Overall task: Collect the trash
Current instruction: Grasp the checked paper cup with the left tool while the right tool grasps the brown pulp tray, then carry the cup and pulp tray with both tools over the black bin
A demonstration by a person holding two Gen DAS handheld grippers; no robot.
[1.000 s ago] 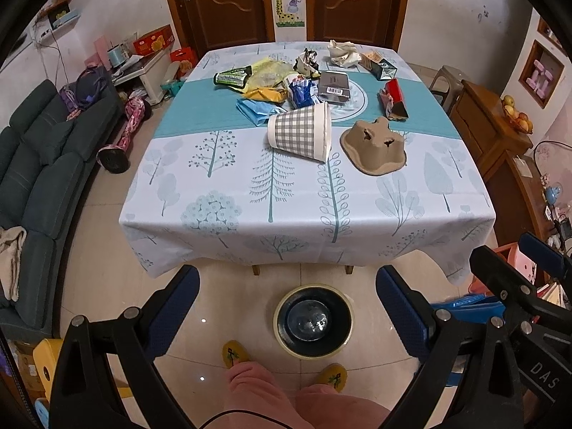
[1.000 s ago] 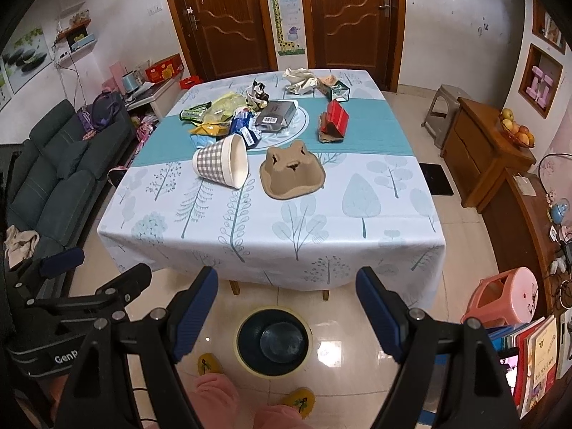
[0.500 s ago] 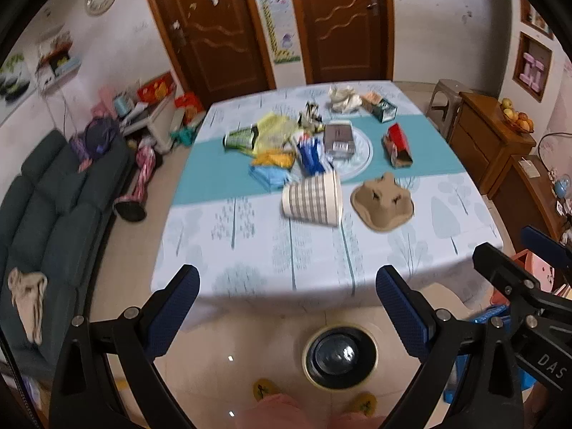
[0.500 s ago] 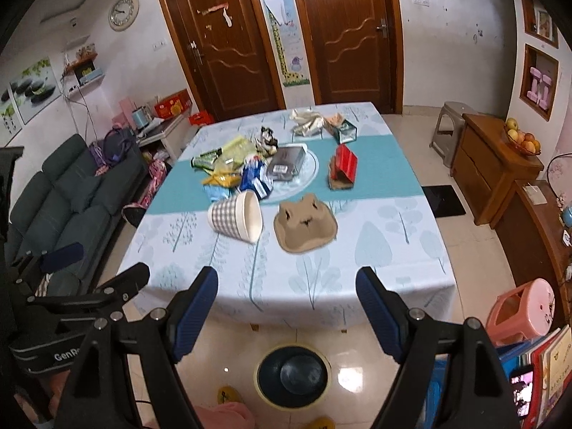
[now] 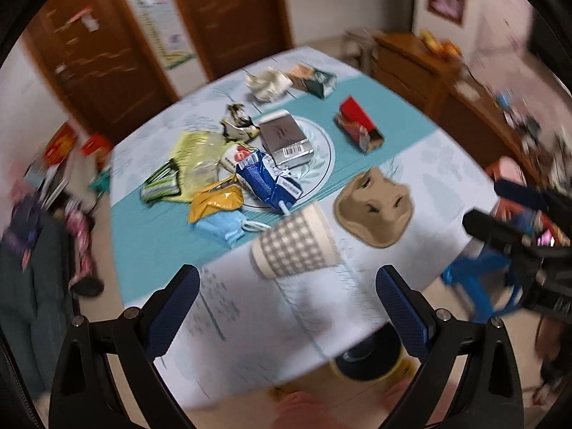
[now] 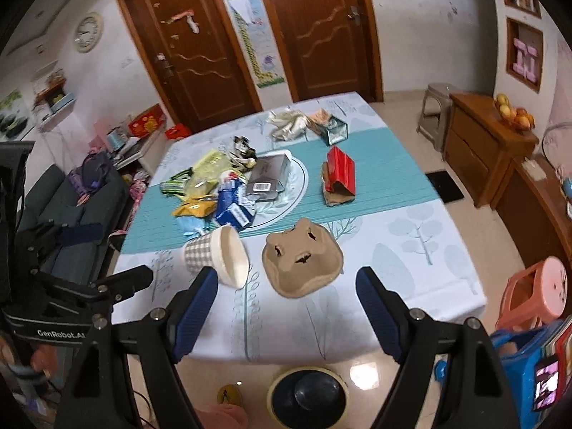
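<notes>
Trash lies on the table [image 6: 411,243]: a checked paper cup on its side [image 5: 296,245] [image 6: 218,254], a brown pulp cup tray [image 5: 375,207] [image 6: 304,261], a blue wrapper [image 5: 268,178], a yellow packet [image 5: 216,202], a grey box [image 5: 286,139], a red carton [image 5: 357,128] [image 6: 339,175]. My left gripper [image 5: 286,300] is open and empty, just short of the cup. My right gripper [image 6: 286,304] is open and empty, near the pulp tray. A round bin [image 6: 307,393] stands on the floor under the table's near edge.
A dark sofa [image 6: 71,207] is at the left. A wooden cabinet [image 6: 486,143] with fruit and a pink stool [image 6: 536,293] are at the right. Two brown doors [image 6: 314,35] stand behind the table. The left gripper's body [image 6: 53,286] shows in the right wrist view.
Both grippers have risen and moved forward over the table's near edge. The left view now tilts and sits close to the checked cup. Both stay open.
</notes>
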